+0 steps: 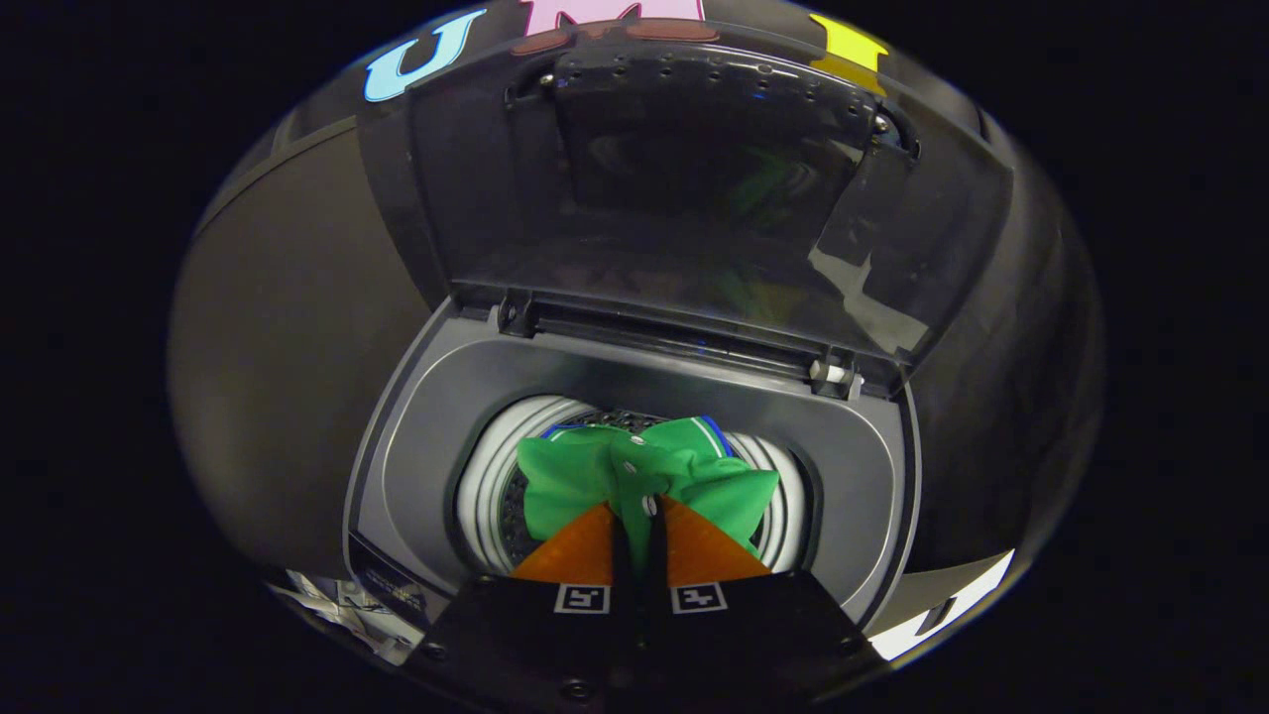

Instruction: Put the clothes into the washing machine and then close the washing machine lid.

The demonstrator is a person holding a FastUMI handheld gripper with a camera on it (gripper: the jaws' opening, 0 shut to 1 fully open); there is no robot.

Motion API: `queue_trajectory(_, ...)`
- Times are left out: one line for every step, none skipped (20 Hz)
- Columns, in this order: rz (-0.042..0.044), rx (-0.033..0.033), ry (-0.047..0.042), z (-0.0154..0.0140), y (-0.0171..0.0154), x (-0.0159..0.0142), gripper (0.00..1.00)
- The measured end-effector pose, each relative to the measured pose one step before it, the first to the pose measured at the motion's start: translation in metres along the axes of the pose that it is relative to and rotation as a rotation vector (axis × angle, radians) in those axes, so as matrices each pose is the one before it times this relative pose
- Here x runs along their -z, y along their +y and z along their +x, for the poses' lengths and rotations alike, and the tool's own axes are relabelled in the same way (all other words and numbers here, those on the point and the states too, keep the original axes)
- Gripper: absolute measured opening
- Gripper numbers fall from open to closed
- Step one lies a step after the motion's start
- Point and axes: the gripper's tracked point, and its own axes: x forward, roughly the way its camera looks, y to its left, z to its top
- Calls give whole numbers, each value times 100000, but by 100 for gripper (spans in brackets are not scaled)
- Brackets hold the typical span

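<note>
The hand-held gripper [635, 508] hangs over the open top of the washing machine [634, 397], its two fingers [580, 555] drawn nearly together and pinching a fold of green garment [644, 476] between them. The rest of the garment bunches just ahead of the fingertips, spreading to both sides over the mouth of the round drum [496, 476], whose pale ribbed wall shows on either side of the cloth. A white and blue striped trim runs along the garment's far edge. Around the drum lies the grey top deck of the machine. Beyond the fingers and the cloth, the dark lid [694, 178] stands raised on its hinge at the far rim, tilted back, with a glossy window panel reflecting a faint green.
</note>
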Motion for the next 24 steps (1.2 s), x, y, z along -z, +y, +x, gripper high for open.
queue_trajectory(38,678,376,102,3,222,8)
queue_trajectory(720,-68,1391,242,90,342,9)
queue_trajectory(2059,-292,1225,402,111,381,11)
queue_trajectory(1916,1292,1398,399,-230,285,11)
queue_trajectory(1912,1033,890,409,-407,240,11)
queue_trajectory(1145,497,504,285,-109,160,11)
queue_trajectory(460,144,317,166,-41,118,11)
queue_trajectory(223,-387,191,46,38,31,11)
queue_trajectory(368,-953,32,139,98,120,13)
queue_trajectory(695,-1105,-92,56,151,92,13)
queue_trajectory(426,-660,-592,151,179,-175,20)
queue_trajectory(411,-1033,-383,-15,202,-116,23)
queue_trajectory(889,-375,-1304,97,128,-292,38)
queue_trajectory(1463,-668,-929,-83,265,-316,53)
queue_trajectory(1941,-895,228,52,210,55,68)
queue_trajectory(692,482,1004,-512,-13,198,83)
queue_trajectory(48,430,101,89,-202,-152,98)
queue_trajectory(-378,361,-121,-125,-121,45,97)
queue_trajectory(-73,-561,-515,-290,128,-26,98)
queue_trajectory(26,-490,-1312,-664,94,-427,99)
queue_trajectory(90,-349,-2132,-818,70,-713,99)
queue_trajectory(449,-394,-2806,-723,150,-1004,99)
queue_trajectory(436,334,-2525,-766,-25,-1087,99)
queue_trajectory(990,254,-3009,-786,25,-1413,99)
